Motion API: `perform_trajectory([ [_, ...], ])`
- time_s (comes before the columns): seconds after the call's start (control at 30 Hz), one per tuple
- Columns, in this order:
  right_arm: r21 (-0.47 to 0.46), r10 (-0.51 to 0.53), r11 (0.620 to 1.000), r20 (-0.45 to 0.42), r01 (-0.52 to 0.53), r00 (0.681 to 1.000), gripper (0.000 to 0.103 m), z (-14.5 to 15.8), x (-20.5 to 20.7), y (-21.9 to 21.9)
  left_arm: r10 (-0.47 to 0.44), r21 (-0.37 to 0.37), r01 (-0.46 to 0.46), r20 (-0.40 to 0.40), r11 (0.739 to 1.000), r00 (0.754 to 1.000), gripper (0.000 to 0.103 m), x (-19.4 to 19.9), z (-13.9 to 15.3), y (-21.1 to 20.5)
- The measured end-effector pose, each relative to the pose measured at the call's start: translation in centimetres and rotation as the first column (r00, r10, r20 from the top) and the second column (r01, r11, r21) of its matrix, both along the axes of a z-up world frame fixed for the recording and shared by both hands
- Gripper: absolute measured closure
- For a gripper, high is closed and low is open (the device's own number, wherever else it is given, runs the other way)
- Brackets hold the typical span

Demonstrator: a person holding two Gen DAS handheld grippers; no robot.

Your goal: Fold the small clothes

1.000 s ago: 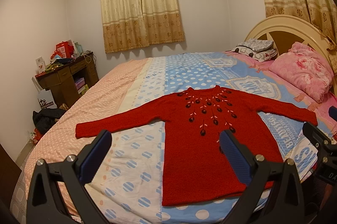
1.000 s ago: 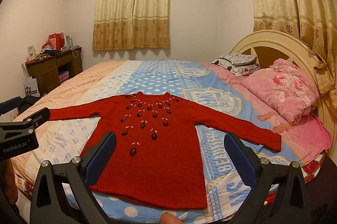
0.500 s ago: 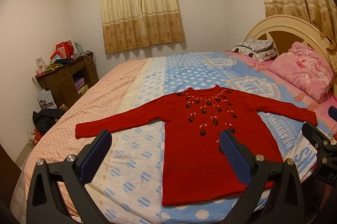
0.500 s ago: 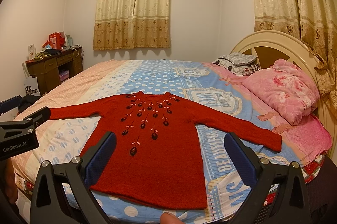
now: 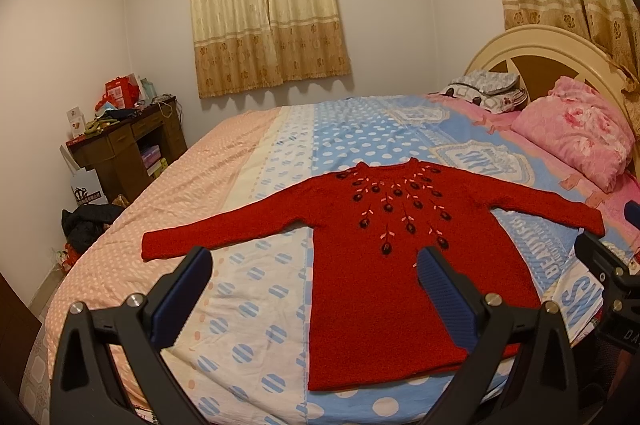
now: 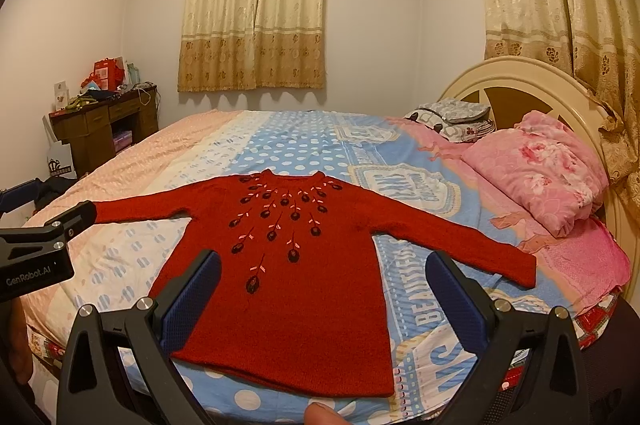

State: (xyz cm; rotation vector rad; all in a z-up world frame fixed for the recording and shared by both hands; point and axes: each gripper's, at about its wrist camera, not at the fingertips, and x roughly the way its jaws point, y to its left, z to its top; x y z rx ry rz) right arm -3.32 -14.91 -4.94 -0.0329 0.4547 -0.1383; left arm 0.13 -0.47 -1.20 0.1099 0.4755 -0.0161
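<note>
A small red knit sweater (image 5: 380, 277) with dark embroidered flowers lies flat on the bed, front up, both sleeves spread out; it also shows in the right wrist view (image 6: 296, 285). My left gripper (image 5: 316, 265) is open and empty, held above the near edge of the bed over the sweater's left side. My right gripper (image 6: 324, 269) is open and empty, held above the sweater's hem. Neither touches the cloth. Each gripper shows at the edge of the other's view.
The bed (image 5: 248, 161) has a pink, white and blue dotted cover. A pink pillow (image 5: 576, 133) and folded bedding (image 5: 484, 93) lie by the cream headboard (image 5: 560, 49) on the right. A brown desk (image 5: 124, 145) with clutter stands at the far left.
</note>
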Motion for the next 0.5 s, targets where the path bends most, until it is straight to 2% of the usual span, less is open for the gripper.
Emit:
perform_trajectory([
  [0.5, 0.023, 0.004, 1.0, -0.082, -0.002, 0.997, 0.001, -3.1, 2.7, -1.5, -0.007, 0.007, 0.007, -0.074, 1.0, 0.997, 0.0, 3.1, -2.9, -0.6],
])
